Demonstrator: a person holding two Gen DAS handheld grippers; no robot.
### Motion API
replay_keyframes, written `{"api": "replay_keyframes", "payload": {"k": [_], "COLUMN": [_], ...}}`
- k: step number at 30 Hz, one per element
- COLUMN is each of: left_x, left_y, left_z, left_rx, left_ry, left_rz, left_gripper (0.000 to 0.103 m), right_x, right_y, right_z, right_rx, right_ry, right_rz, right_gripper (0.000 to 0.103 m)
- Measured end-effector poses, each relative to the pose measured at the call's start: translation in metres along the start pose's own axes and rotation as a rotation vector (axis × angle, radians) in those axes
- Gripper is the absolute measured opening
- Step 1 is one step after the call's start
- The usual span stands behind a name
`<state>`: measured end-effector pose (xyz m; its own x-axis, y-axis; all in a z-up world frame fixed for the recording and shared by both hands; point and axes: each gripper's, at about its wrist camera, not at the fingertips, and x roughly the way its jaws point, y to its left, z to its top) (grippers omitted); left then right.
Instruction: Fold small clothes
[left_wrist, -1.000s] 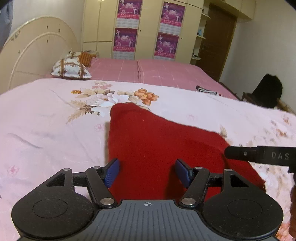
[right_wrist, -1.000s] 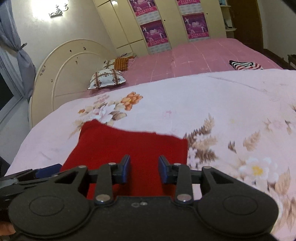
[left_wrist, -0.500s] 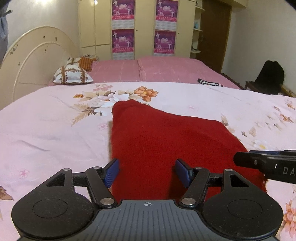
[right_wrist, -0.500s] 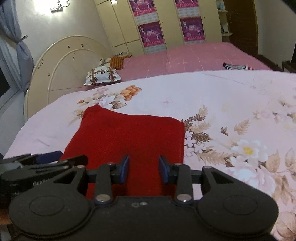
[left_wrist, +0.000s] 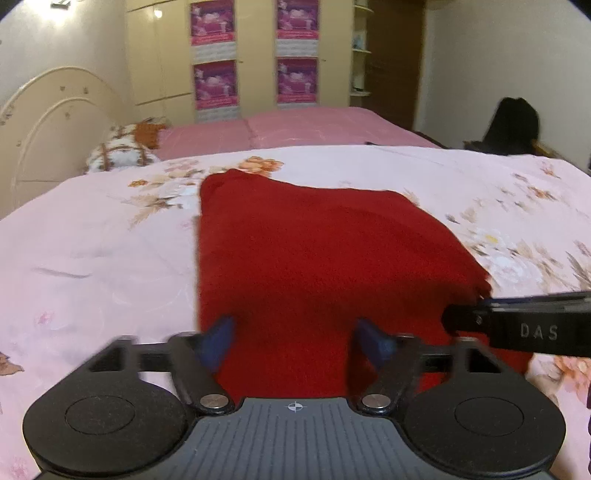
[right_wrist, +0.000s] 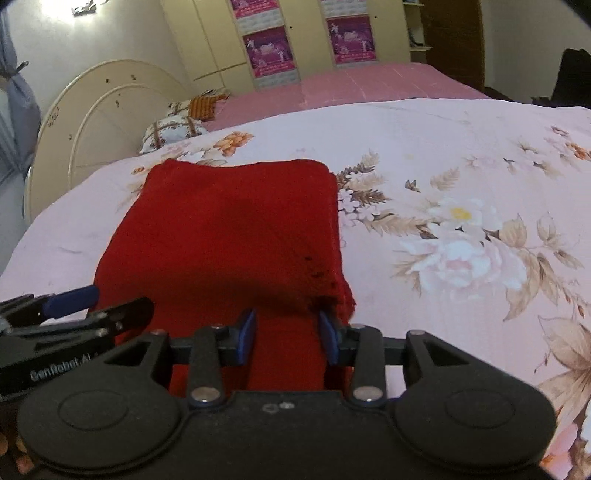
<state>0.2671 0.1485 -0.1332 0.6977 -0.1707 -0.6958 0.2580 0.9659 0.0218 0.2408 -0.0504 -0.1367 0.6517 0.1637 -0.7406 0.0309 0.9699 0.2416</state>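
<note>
A red knitted garment (left_wrist: 321, 258) lies flat in a rectangle on the pink floral bedspread (left_wrist: 92, 251); it also shows in the right wrist view (right_wrist: 229, 236). My left gripper (left_wrist: 295, 341) is open, its blue-padded jaws apart over the garment's near left part. My right gripper (right_wrist: 287, 334) is open over the garment's near right corner, where frayed edges (right_wrist: 340, 295) stick out. The right gripper shows from the side in the left wrist view (left_wrist: 517, 325), and the left gripper in the right wrist view (right_wrist: 74, 310).
A second bed with a pink cover (left_wrist: 295, 127) lies beyond, with patterned pillows (left_wrist: 118, 155) by a cream headboard (left_wrist: 48, 122). Wardrobes with posters (left_wrist: 255, 55) line the back wall. A black bag (left_wrist: 511, 125) sits at the right.
Both grippers have dropped lower and closer over the garment's near edge. Both stay open. The garment has not visibly moved.
</note>
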Motion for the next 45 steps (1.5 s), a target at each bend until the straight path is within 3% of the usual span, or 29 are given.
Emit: {"api": "replay_keyframes", "payload": {"k": [1,6,13,17,24,29,32,37,41,45], "left_x": [-0.001,0.000,0.004,0.004,-0.009,-0.022,-0.033,-0.047,-0.072,-0.106], "left_y": [0.000,0.001,0.010,0.017,0.022,0.029,0.026,0.016,0.012,0.002], "left_z": [-0.001,-0.008,-0.016,-0.022,-0.034,-0.035,-0.037,-0.030,-0.022,-0.018], "left_rx": [-0.003,-0.014,-0.092,-0.188,-0.235,-0.229,-0.201,-0.113,-0.115,-0.127], "left_ry": [0.009,0.035,0.099,0.144,0.131,0.110,0.060,0.084,0.091,0.080], "left_rz": [-0.013,-0.010,-0.020,-0.004,0.018,-0.022,0.069,0.132,0.137,0.144], "left_gripper": [0.099,0.103,0.103,0.103,0.103,0.103,0.103,0.103,0.103,0.103], "right_x": [-0.002,-0.017,-0.022,-0.020,-0.029,-0.036,-0.038,-0.035,-0.057,-0.090], "right_y": [0.001,0.005,0.006,0.011,0.014,0.015,0.016,0.022,0.024,0.026], "right_z": [-0.001,-0.008,-0.026,-0.030,-0.037,-0.040,-0.043,-0.045,-0.042,-0.043], "right_rx": [0.003,0.003,-0.007,-0.020,-0.011,-0.001,-0.009,-0.042,-0.035,-0.072], "right_ry": [-0.005,-0.026,-0.006,-0.003,0.000,-0.003,-0.012,0.006,-0.012,-0.048], "right_rz": [-0.002,-0.007,-0.064,-0.080,-0.077,-0.079,-0.089,-0.109,-0.066,-0.042], "right_gripper": [0.037,0.041,0.043,0.043,0.044,0.045,0.048,0.048,0.063,0.071]}}
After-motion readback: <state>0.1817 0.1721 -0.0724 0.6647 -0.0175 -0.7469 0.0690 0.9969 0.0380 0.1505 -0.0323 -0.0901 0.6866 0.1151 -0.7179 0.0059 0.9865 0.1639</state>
